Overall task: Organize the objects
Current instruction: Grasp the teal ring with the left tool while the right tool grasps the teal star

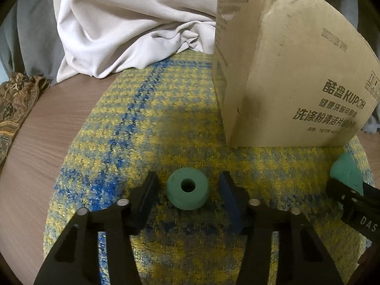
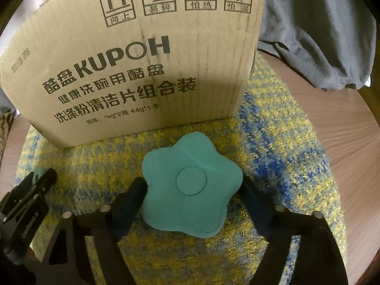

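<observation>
Left claw [image 1: 187,197] wide, straddling ring [image 1: 188,191] for pickup; right claw [image 2: 193,190] narrow around star [image 2: 191,185], apparently gripping it, near box [image 2: 142,66].

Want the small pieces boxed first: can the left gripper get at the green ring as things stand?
Probably yes. The left gripper is open with the green ring lying on the mat between its fingers, gaps on both sides, nothing in between.

Home: heaped laundry [image 1: 114,30], woven mat [image 1: 147,123], wooden table [image 1: 42,147]
</observation>
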The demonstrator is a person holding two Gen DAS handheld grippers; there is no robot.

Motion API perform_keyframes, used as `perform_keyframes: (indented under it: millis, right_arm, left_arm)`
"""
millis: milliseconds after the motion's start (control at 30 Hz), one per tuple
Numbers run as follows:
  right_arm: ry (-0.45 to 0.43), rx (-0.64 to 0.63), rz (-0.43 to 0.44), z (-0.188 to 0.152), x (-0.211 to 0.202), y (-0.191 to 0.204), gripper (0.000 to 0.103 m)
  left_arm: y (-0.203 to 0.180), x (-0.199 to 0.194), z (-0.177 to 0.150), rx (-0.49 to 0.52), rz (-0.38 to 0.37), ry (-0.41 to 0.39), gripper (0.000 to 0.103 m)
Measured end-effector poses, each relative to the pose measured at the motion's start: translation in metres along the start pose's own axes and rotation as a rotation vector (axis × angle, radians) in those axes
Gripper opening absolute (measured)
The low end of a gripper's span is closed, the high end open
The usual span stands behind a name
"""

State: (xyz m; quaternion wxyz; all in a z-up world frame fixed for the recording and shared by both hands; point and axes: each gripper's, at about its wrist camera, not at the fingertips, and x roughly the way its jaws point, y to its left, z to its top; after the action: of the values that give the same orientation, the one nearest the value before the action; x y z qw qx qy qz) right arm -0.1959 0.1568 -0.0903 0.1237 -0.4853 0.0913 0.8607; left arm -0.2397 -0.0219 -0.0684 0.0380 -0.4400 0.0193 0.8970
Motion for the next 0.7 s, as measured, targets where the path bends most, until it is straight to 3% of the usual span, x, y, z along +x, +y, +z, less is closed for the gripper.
perform_keyframes:
  millis: [100, 700]
  right_arm:
    - [-0.003, -0.009, -0.005, -0.001, -0.001, 0.002, 0.072]
    - [-0.088, -0.027, 0.010, -0.005, -0.035, 0.003, 0.069]
  left_arm:
    - [-0.002, -0.001, -0.001, 0.010, -0.001, -0.006, 0.035]
    - [-0.004, -0.022, 0.000, 0.015, 0.007, -0.057, 0.035]
